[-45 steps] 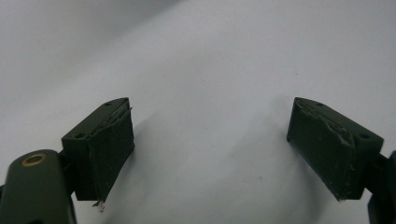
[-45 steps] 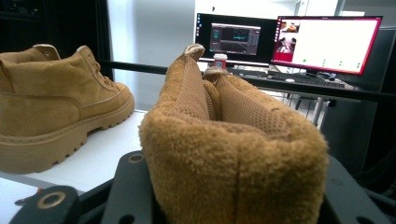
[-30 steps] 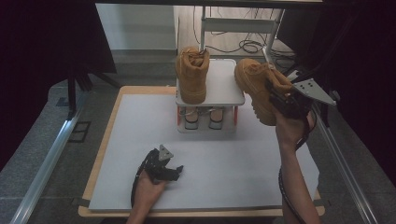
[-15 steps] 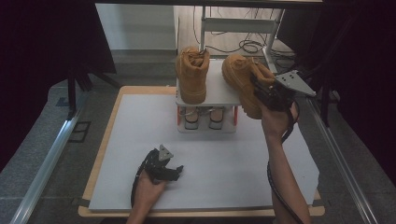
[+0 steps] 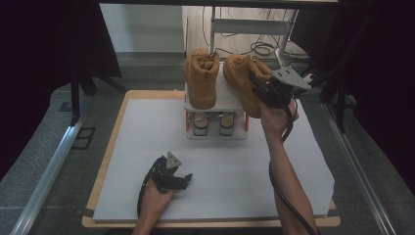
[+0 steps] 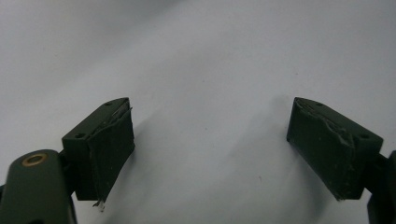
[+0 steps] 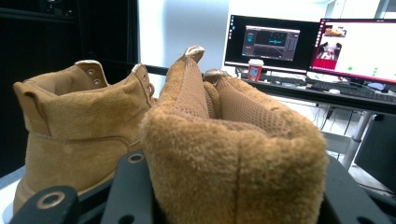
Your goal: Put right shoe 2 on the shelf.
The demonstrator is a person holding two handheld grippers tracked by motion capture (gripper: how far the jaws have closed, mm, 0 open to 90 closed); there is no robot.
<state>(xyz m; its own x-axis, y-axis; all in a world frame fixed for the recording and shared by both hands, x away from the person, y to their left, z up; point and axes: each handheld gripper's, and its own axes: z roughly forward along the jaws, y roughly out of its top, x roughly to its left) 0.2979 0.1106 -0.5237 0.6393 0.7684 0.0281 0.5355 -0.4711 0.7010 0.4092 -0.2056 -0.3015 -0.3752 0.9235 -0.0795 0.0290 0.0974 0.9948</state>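
The right gripper [image 5: 263,90] is clamping the padded heel collar of the held boot [image 5: 242,83], carrying it tilted over the rack [image 5: 222,103] beside the placed boot [image 5: 200,78]. The boot looks bulky, its collar soft and compressible; gripping low is advisable. The left gripper [image 5: 185,179] is resting wide open, empty.

Tan suede on 2 boots: held boot [image 5: 241,82] with fuzzy tan collar and mesh-patterned tan tongue, standing boot [image 5: 201,78] in matching tan with pale eyelets. White top and red-trimmed base on rack [image 5: 230,100]. Pale grey mat [image 5: 235,166] over light wood table [image 5: 110,147]. Black right gripper [image 5: 262,88] with grey plate; black left gripper [image 5: 182,180], dark green-black pads.
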